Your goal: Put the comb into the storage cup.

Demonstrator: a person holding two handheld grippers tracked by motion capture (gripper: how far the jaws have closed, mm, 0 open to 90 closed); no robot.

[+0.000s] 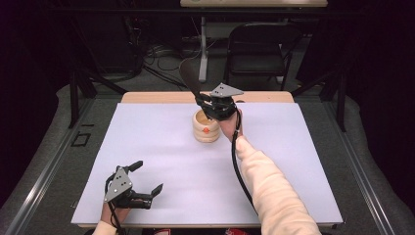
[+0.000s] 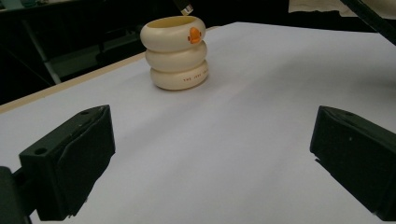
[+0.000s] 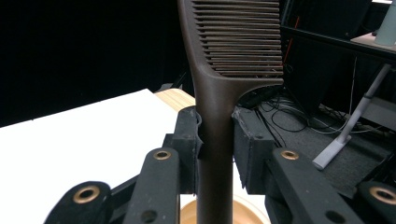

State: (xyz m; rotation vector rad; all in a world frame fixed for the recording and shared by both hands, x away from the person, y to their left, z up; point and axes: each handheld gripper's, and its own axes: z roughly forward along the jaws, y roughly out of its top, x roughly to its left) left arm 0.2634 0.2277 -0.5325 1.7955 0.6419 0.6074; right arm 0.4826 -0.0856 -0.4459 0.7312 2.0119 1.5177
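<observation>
Comb (image 3: 233, 51) stands near upright in the right claw (image 1: 211, 105), long axis vertical with a slight tilt up and to the left in the high view, toothed head on top, handle end down over the mouth of the cup (image 1: 205, 126). Right claw's jaws pinch the handle from both sides; in the right gripper view the pads press on it just under the teeth. Comb is dark brown, matte, fine straight teeth along one side, handle narrow and rounded. Cup is cream, shaped like three stacked rings, with a small orange mark on the top ring and tiny print on the bottom one; it sits on the white counter (image 1: 161, 147) toward the far edge, near the middle. Wide bare counter on all sides of the cup, most of it toward the near edge. Left claw (image 1: 146, 180) rests low at the near left corner, jaws spread wide with nothing between them, well apart from the cup. Chair (image 1: 259, 49) and cables on the floor lie beyond the far edge.
</observation>
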